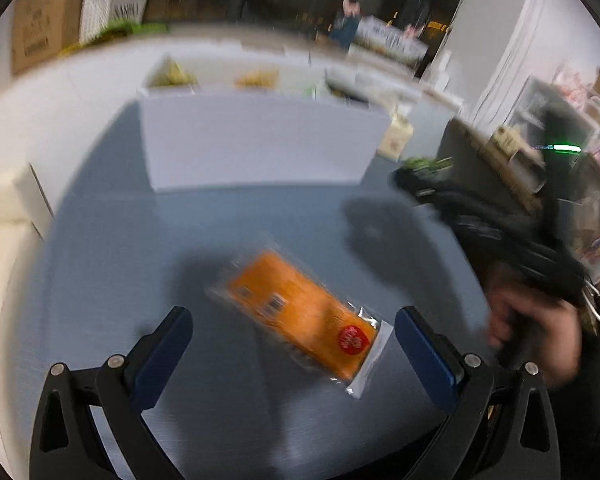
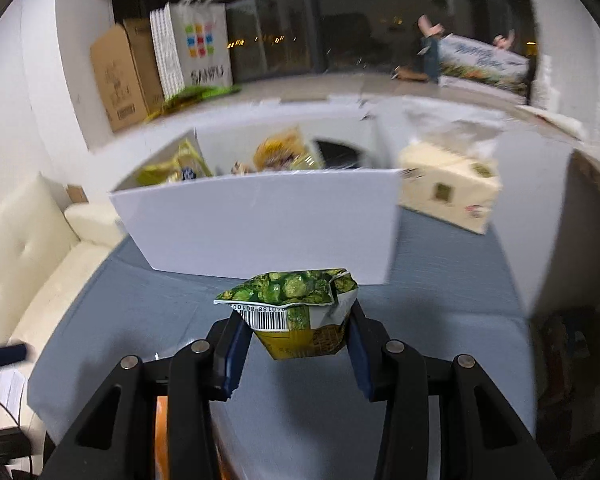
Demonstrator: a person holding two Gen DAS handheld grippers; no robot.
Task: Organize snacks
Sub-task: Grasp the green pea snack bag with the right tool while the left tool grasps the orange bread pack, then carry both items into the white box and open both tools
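On the left, the left gripper (image 1: 294,330) hovers low over the blue-grey table (image 1: 112,240) w/ its fingers spread wide and nothing between the pads. Just in front of it, between the two fingers as the camera sees, lies the orange snack pack (image 1: 300,316), flat on the table and turned diagonal, its clear sealed end w/ a red round mark pointing to the right finger. The picture is blurred, so I cannot tell if a finger touches the pack; it looks apart.

In the middle, farther back, stands the white box (image 2: 260,224), open at top. Some yellow and green packs already sit inside, but they are too blurred to name. The box is near the far edge of the table, well apart from the orange pack.

On the right, the right gripper (image 2: 296,340) pinches the green snack bag (image 2: 300,312) by its lower part, approx. upright, crumpled top edge and barcode toward the camera. The bag is held in the air in front of the box wall, not yet over the opening. Right of the box lies a cream tissue pack (image 2: 448,192).

I judge the step in hand is carrying the green bag to the box. The next move needs lifting it above the front wall, going fwd over the opening, then releasing. The left side then needs to close on the orange pack across its narrow width, since it lies diagonal.
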